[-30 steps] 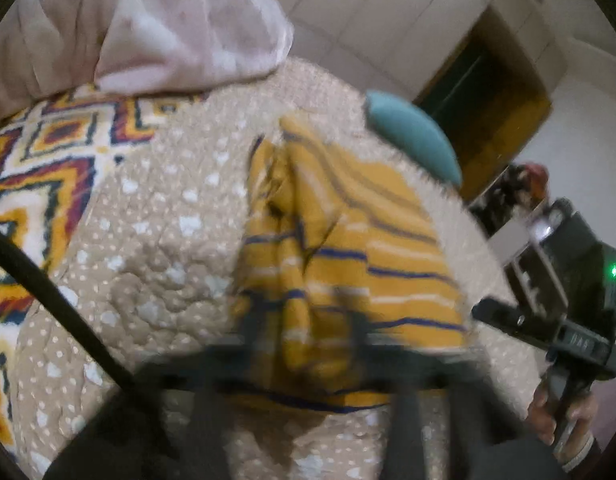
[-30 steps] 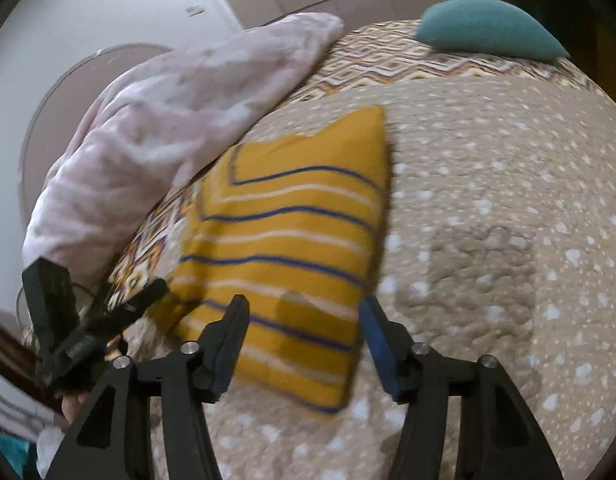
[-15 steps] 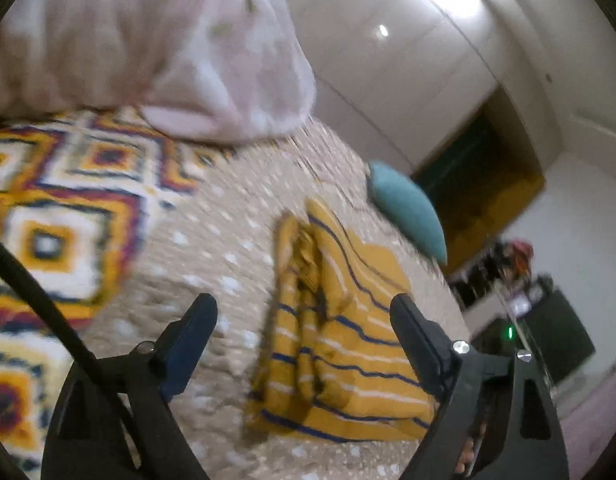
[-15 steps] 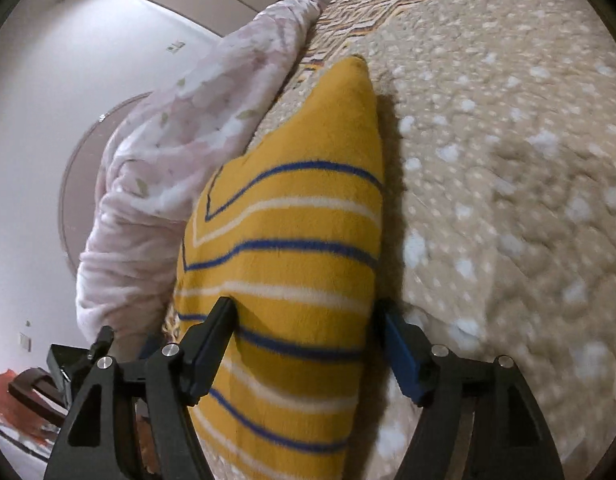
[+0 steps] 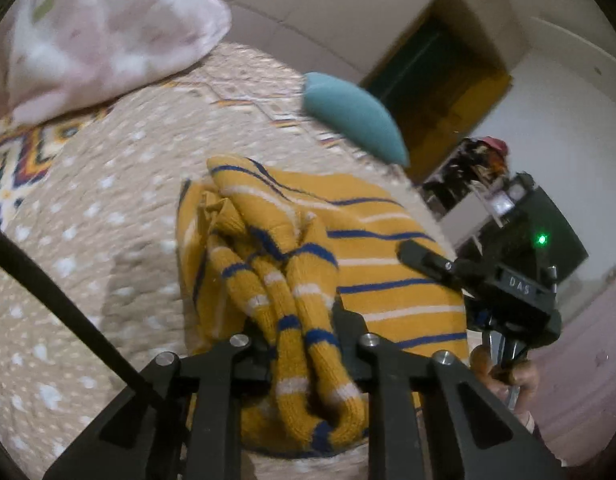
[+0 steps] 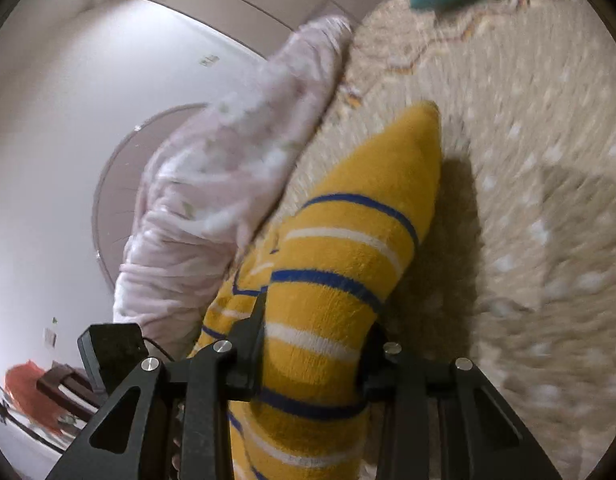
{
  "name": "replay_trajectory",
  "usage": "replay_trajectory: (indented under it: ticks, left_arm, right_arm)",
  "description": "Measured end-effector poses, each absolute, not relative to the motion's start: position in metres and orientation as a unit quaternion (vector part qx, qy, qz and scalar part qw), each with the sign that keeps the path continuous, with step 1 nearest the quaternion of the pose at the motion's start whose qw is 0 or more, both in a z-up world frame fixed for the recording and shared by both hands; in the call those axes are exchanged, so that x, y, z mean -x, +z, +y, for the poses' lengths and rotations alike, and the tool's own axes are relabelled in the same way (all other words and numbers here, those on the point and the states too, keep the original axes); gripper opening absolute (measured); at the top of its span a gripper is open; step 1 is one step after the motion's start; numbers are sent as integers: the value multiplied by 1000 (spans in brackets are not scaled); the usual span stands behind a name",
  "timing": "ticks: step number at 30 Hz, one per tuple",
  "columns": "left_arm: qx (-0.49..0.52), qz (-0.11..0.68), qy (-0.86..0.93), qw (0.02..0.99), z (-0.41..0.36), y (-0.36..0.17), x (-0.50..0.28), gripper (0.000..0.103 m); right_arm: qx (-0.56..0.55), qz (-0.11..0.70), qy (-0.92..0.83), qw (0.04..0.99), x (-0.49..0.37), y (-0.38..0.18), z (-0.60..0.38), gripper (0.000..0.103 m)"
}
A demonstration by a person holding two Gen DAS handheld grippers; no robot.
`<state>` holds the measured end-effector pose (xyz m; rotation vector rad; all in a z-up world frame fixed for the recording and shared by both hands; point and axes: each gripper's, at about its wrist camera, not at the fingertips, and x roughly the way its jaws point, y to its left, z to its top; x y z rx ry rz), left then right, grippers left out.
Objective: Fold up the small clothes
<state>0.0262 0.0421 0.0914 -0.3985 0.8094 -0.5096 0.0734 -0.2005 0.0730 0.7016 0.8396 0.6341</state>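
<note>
Bedroom setup: beige dotted bedspread [image 5: 107, 208], a pink blanket [image 5: 99, 28] heaped far beyond the jaws and a teal pillow [image 5: 352, 116] at the far edge. Spread ahead of both grippers is the yellow striped sweater [image 5: 380, 248].

Left gripper [image 5: 303, 332] has its jaws pinched in on a bunched, ropey wad of the sweater, probably the sleeve end, and knit spills out both in front of and behind the fingers. Right gripper [image 6: 312, 340] is clamped on the sweater's other edge [image 6: 340, 264], with fabric filling the whole gap between its jaws.

To do this fold well, I'd lift both ends together at an even height so the body hangs flat, then carry it over in one go. That left grab looks lumpy, so I'd watch for the sleeve twisting under the fold.

Compared with half a second ago: both sets of jaws were wide open then, the left one short of the sweater and the right one just straddling it. Now both have closed on cloth.
</note>
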Motion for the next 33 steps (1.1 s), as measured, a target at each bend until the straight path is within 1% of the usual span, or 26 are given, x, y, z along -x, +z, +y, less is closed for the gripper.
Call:
replay_trajectory:
  ticks: [3, 4, 6, 7, 8, 9, 11, 12, 13, 14, 15, 16, 18, 21, 24, 27, 29, 31, 33]
  left_arm:
    - [178, 408, -228, 866, 24, 75, -27, 23]
    - [182, 430, -217, 858, 21, 61, -30, 26]
    - [200, 467, -190, 840, 24, 31, -31, 34]
    - [216, 464, -196, 836, 29, 26, -26, 35]
    - [224, 457, -199, 837, 33, 26, -20, 35]
    - [221, 454, -199, 840, 37, 29, -15, 38]
    - [207, 441, -186, 853, 45, 37, -3, 54]
    - [199, 433, -178, 861, 49, 38, 3, 57]
    - [187, 424, -163, 871, 56, 39, 9, 69]
    - [175, 415, -143, 881, 61, 38, 13, 79]
    - [171, 408, -132, 887, 67, 36, 17, 79]
    - [191, 402, -136, 885, 75, 31, 20, 79]
    - [218, 391, -146, 882, 85, 28, 21, 81]
    - [209, 393, -142, 884, 83, 26, 22, 82]
    - [182, 394, -138, 890, 72, 28, 19, 86]
    - [163, 398, -130, 894, 66, 25, 17, 87]
    - [152, 400, -128, 895, 61, 23, 17, 89]
    - [143, 403, -128, 895, 57, 22, 15, 91]
    - [135, 406, -129, 895, 54, 22, 13, 93]
  right_arm:
    - [-282, 389, 270, 834, -58, 79, -216, 41]
    - [-260, 410, 250, 838, -54, 71, -220, 42]
    - [-237, 447, 222, 834, -51, 53, -222, 49]
    - [-219, 468, 207, 831, -49, 43, -222, 51]
    - [-212, 466, 206, 834, -43, 39, -224, 54]
    - [-213, 457, 208, 838, -38, 41, -225, 55]
    - [-207, 432, 200, 855, -24, 55, -233, 55]
    - [-200, 421, 193, 863, -18, 62, -235, 55]
    - [-190, 405, 186, 875, -13, 72, -237, 55]
    - [-181, 389, 185, 884, -8, 82, -237, 55]
    - [-176, 377, 187, 890, -5, 90, -236, 55]
    - [-169, 363, 190, 897, -2, 100, -233, 55]
    - [-157, 347, 198, 903, -2, 110, -223, 47]
    - [-160, 358, 219, 893, -22, 108, -202, 37]
    - [-173, 391, 240, 871, -53, 92, -178, 36]
    - [-176, 440, 257, 843, -86, 62, -144, 35]
    - [-187, 446, 275, 831, -96, 52, -129, 37]
    - [-197, 451, 285, 822, -101, 52, -124, 40]
    - [-201, 452, 292, 819, -99, 55, -127, 41]
